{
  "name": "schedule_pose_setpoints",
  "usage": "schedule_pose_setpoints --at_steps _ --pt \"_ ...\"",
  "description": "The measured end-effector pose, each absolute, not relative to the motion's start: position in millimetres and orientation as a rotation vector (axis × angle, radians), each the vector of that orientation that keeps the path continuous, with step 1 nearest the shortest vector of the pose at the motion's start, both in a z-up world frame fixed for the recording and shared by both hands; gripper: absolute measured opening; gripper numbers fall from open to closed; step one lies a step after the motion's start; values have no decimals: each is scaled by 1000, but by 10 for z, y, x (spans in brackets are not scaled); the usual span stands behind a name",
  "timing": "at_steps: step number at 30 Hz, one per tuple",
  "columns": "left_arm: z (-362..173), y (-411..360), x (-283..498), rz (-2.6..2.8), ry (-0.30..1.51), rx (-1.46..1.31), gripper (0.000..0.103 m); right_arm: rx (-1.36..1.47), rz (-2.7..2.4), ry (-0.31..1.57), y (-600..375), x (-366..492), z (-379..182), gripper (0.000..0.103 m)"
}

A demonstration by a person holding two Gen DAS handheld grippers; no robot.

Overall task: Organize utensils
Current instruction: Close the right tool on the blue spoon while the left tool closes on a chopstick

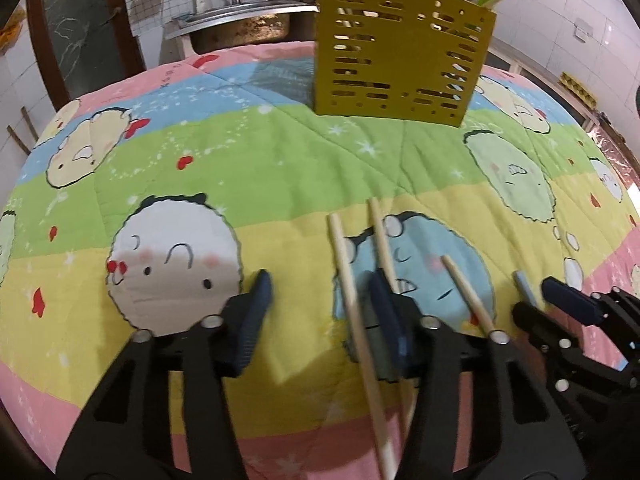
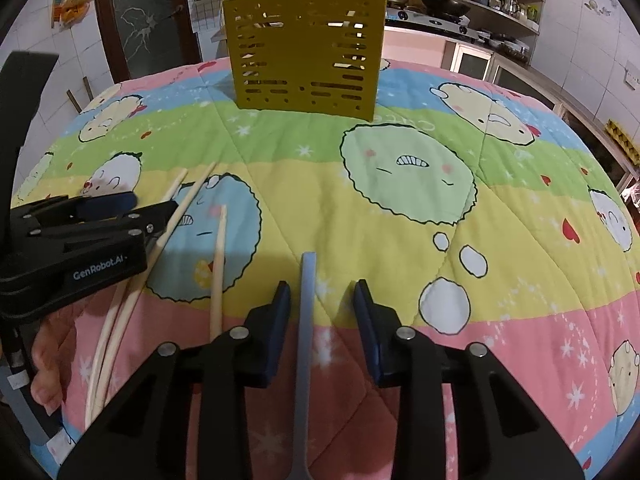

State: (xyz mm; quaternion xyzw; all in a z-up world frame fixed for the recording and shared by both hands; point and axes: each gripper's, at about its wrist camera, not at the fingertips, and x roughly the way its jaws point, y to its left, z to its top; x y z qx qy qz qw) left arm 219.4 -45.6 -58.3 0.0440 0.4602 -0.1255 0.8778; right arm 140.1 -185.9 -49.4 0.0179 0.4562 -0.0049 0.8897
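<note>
On the quilted cloth (image 2: 400,216), well short of the yellow slotted holder (image 2: 306,52), lie three pale chopsticks (image 1: 352,292) and a grey-blue handle (image 2: 307,312), all light, stiff, thin and smooth, so likely to roll or slip unless pinched at mid-length. Left gripper (image 1: 320,304) has its jaws apart with one chopstick between them near the right pad, not visibly clamped. Right gripper (image 2: 322,300) straddles the handle, jaws apart, left pad just beside it; contact is hard to judge.
</note>
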Motion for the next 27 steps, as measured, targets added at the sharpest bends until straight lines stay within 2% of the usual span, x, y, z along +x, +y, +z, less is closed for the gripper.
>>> schedule_pose_setpoints --at_steps 11,17,27 --pt "-581 -495 2318 -291 998 59 8 93 -7 956 -1896 1527 -485 8" --pt "-553 -459 2273 -295 978 40 4 135 -17 933 -1955 1510 -443 7" --pt "-317 -311 2099 -296 889 -5 4 206 -38 821 -2156 1369 -201 7"
